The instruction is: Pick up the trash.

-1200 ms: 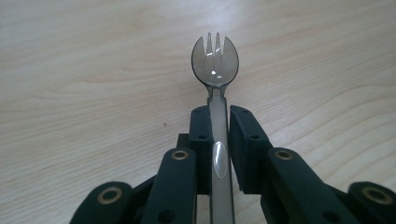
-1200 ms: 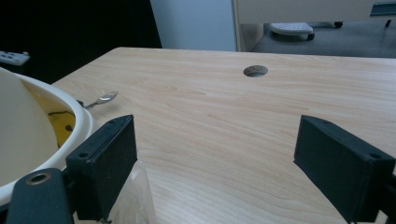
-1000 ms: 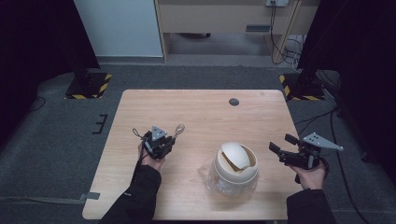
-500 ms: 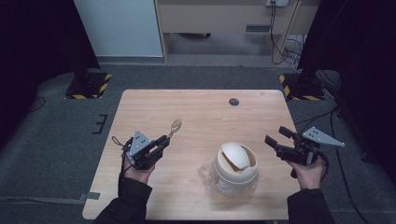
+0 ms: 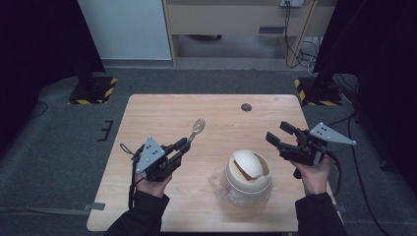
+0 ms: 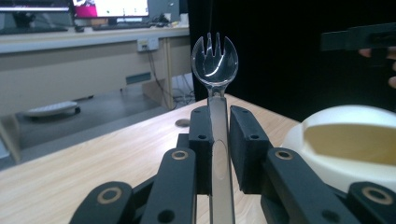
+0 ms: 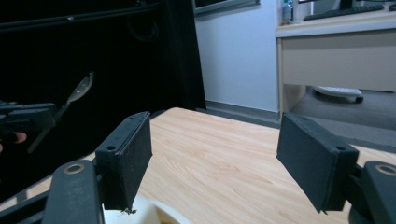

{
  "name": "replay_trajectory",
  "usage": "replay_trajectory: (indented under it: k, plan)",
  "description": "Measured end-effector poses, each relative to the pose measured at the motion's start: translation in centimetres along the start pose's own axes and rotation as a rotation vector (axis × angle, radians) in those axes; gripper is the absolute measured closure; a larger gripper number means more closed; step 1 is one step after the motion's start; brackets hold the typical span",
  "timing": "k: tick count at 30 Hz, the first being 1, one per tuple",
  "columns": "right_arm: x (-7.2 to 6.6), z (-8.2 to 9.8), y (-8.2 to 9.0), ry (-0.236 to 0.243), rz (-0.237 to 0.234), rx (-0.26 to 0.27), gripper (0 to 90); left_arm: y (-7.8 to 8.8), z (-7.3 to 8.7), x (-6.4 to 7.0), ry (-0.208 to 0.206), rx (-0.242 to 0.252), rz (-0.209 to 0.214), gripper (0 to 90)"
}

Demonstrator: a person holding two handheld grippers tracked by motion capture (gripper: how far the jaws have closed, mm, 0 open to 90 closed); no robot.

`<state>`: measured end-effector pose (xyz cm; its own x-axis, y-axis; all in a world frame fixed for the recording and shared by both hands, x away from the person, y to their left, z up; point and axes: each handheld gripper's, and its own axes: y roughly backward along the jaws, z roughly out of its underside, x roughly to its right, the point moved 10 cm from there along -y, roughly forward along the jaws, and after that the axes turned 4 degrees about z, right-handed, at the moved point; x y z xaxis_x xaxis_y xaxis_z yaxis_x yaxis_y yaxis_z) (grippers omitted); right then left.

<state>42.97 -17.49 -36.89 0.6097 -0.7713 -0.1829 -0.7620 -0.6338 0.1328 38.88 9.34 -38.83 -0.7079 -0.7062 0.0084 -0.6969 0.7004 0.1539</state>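
Spork [image 6: 214,58], clear plastic with short tines, clamped by its handle in left hand-held gripper [image 5: 183,146], frame centre-left; right hand-held gripper [image 5: 282,134] gapes wide, empty.

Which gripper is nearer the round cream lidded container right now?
Right. The right gripper hangs open just off the round cream lidded container, up and to its right. The left gripper, clamping a clear plastic spork, sits farther off to its left.

One clear spork [image 6: 214,56], one cream lidded container [image 5: 249,176], two grippers.
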Motion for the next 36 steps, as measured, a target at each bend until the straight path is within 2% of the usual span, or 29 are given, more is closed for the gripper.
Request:
replay_trajectory:
  k: [5,7,8,10,11,12,13,16,19,22,26,31,32,34,36]
  plan:
    - [-1.9,-1.1,-0.7,0.007,-0.039,0.007,29.1,-1.1,-1.3,1.8,-0.009,0.031,0.042,78.7]
    - [-2.2,-1.2,-0.9,0.008,-0.042,0.009,29.5,-1.4,-1.5,2.3,-0.013,0.038,0.052,78.7]
    - [-3.0,-1.5,-1.2,0.011,-0.063,0.010,30.4,-1.9,-1.7,3.0,-0.026,0.042,0.066,78.7]
    - [-3.2,-1.5,-1.3,0.010,-0.070,0.009,30.9,-2.2,-1.9,3.5,-0.039,0.040,0.073,78.7]
    - [-4.0,-1.8,-1.5,0.010,-0.089,0.010,32.4,-2.7,-2.1,4.3,-0.052,0.042,0.085,78.7]
    - [-4.2,-1.8,-1.6,0.011,-0.097,0.011,33.2,-2.7,-2.1,4.3,-0.052,0.042,0.085,78.7]
    - [-4.7,-1.9,-1.7,0.008,-0.110,0.013,34.1,-3.2,-2.3,5.2,-0.061,0.047,0.102,78.7]
    - [-5.5,-1.9,-1.9,0.008,-0.134,0.007,36.1,-4.0,-2.5,6.4,-0.077,0.046,0.126,78.7]
    - [-6.2,-1.9,-2.0,0.008,-0.156,0.001,38.2,-4.4,-2.6,7.1,-0.084,0.045,0.141,78.7]
    - [-6.6,-1.9,-2.1,-0.024,-0.186,0.002,41.2,-4.8,-2.7,7.6,-0.085,0.046,0.151,78.7]
    - [-6.9,-1.8,-2.2,-0.036,-0.201,-0.002,43.7,-5.0,-2.7,8.1,-0.092,0.048,0.160,78.7]
    - [-7.3,-1.4,-2.4,-0.046,-0.217,-0.025,51.9,-5.2,-2.8,8.7,-0.092,0.054,0.171,78.7]
    - [-7.5,-1.3,-2.4,-0.070,-0.236,-0.035,58.1,-5.2,-2.7,8.9,-0.085,0.051,0.177,78.7]
    - [-7.6,-1.3,-2.4,-0.075,-0.242,-0.039,61.3,-5.2,-2.7,8.9,-0.084,0.050,0.178,78.6]
    - [-7.9,-1.2,-2.4,-0.104,-0.268,-0.051,76.7,-5.2,-2.6,8.9,-0.077,0.047,0.178,78.8]
